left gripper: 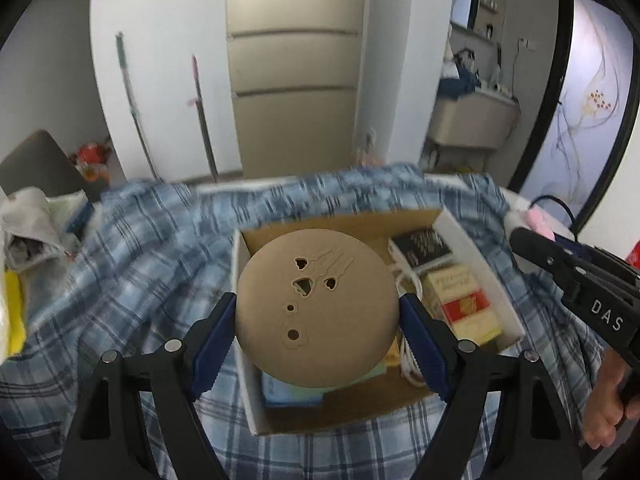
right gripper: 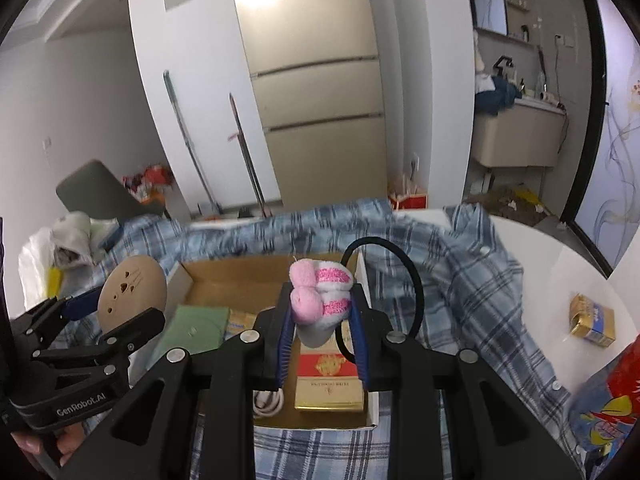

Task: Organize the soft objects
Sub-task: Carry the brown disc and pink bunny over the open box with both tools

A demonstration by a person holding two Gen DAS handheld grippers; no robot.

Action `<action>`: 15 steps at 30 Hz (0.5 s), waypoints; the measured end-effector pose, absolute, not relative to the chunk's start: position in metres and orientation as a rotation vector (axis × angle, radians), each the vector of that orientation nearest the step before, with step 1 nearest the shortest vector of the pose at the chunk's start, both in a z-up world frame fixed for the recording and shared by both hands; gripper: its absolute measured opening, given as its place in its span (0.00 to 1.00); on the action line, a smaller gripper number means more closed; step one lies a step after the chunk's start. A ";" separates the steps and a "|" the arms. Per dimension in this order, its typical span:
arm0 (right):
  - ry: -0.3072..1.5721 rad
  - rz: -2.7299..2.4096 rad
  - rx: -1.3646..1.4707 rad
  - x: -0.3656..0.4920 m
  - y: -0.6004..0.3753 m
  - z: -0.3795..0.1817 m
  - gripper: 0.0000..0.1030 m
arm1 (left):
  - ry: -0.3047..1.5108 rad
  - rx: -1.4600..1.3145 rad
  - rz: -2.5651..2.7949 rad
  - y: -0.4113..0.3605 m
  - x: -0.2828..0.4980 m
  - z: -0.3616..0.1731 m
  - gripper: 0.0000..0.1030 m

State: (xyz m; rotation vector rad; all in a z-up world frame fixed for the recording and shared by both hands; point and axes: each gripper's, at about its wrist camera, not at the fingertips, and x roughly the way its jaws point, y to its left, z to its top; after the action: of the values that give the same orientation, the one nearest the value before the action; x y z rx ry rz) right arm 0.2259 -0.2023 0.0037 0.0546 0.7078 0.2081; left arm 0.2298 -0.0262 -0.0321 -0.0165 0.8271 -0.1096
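My left gripper (left gripper: 318,310) is shut on a tan round disc (left gripper: 316,280) with small cut-out holes, its blue pads pressing the disc's two edges. The disc hangs over an open cardboard box (left gripper: 248,364) that sits on a blue plaid shirt (left gripper: 140,264). My right gripper (right gripper: 322,320) is shut on a pink and white plush piece (right gripper: 320,292) fixed to a black headband hoop (right gripper: 416,280), held above the box (right gripper: 224,276). In the right wrist view the left gripper (right gripper: 100,320) and its disc (right gripper: 132,292) show at the left.
The box holds a red and gold carton (right gripper: 330,380), a black carton (left gripper: 420,246), a white cable (right gripper: 268,400) and a green pad (right gripper: 196,328). A gold packet (right gripper: 592,320) and a colourful bag (right gripper: 604,412) lie on the white table at right. A plastic bag (left gripper: 28,224) sits at left.
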 end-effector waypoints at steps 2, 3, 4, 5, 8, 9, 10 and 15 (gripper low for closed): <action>0.733 0.217 0.051 0.228 -0.201 -0.003 0.23 | 0.869 -0.011 -0.117 -0.028 0.232 -0.043 0.80; 0.743 0.221 0.052 0.230 -0.200 -0.005 0.23 | 0.884 -0.005 -0.114 -0.028 0.233 -0.047 0.80; 0.754 0.226 0.056 0.231 -0.201 -0.007 0.23 | 0.894 0.001 -0.114 -0.029 0.234 -0.049 0.80; 0.766 0.228 0.060 0.232 -0.202 -0.010 0.23 | 0.901 0.004 -0.116 -0.030 0.234 -0.053 0.80; 0.782 0.226 0.071 0.235 -0.205 -0.013 0.23 | 0.914 0.002 -0.118 -0.030 0.236 -0.058 0.80; 0.786 0.227 0.072 0.236 -0.205 -0.014 0.23 | 0.917 0.002 -0.118 -0.030 0.237 -0.059 0.80; 0.788 0.227 0.073 0.236 -0.205 -0.015 0.23 | 0.921 0.002 -0.117 -0.030 0.237 -0.059 0.80; 0.793 0.229 0.063 0.236 -0.202 -0.016 0.23 | 0.942 -0.002 -0.112 -0.027 0.242 -0.065 0.80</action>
State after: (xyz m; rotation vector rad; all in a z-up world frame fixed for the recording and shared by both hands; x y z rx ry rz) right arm 0.2361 -0.2015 -0.0160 0.0635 0.7932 0.2289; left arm 0.2418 -0.0273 -0.0652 -0.0021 0.9418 -0.1124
